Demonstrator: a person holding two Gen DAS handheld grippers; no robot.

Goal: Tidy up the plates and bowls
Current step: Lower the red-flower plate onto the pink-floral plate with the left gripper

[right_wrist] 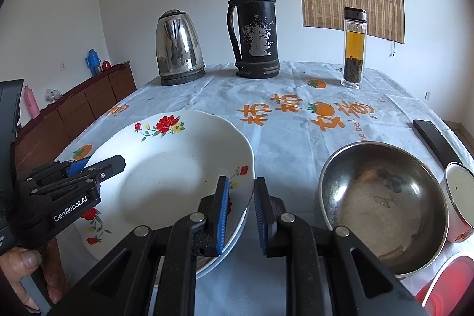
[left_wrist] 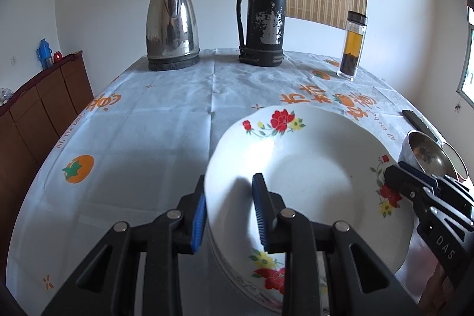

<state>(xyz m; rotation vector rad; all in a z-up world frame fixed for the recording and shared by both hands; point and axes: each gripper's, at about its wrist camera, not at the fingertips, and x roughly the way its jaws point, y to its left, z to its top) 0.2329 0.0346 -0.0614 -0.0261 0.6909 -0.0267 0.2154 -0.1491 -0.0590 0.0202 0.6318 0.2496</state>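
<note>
A wide white ceramic plate with red and yellow flower prints (left_wrist: pixel 311 176) lay on the table covered by a white cloth printed with orange fruit and characters (left_wrist: pixel 166 114), stacked on at least one other plate whose rim showed beneath it. The left gripper (left_wrist: pixel 231 212) was clamped on the plate's near-left rim, one blue-padded finger outside the edge and the other inside the dish. The right gripper (right_wrist: pixel 241 215) grasped the plate's opposite, right-hand rim in the same way, its blue pads straddling the scalloped edge. Just to the right of the plate sat an empty round stainless-steel bowl (right_wrist: pixel 382 212), and beyond that bowl a white enamel cup (right_wrist: pixel 459 197) and a flat black bar-shaped object (right_wrist: pixel 435 141). Behind the plate, at the far end of the table, stood a shiny steel electric kettle (left_wrist: pixel 171 28), a tall worn black thermos flask with a handle (left_wrist: pixel 263 11) and a clear glass tea bottle with a black cap (left_wrist: pixel 352 46). A bare hand (right_wrist: pixel 20 271) held the left gripper's handle.
</note>
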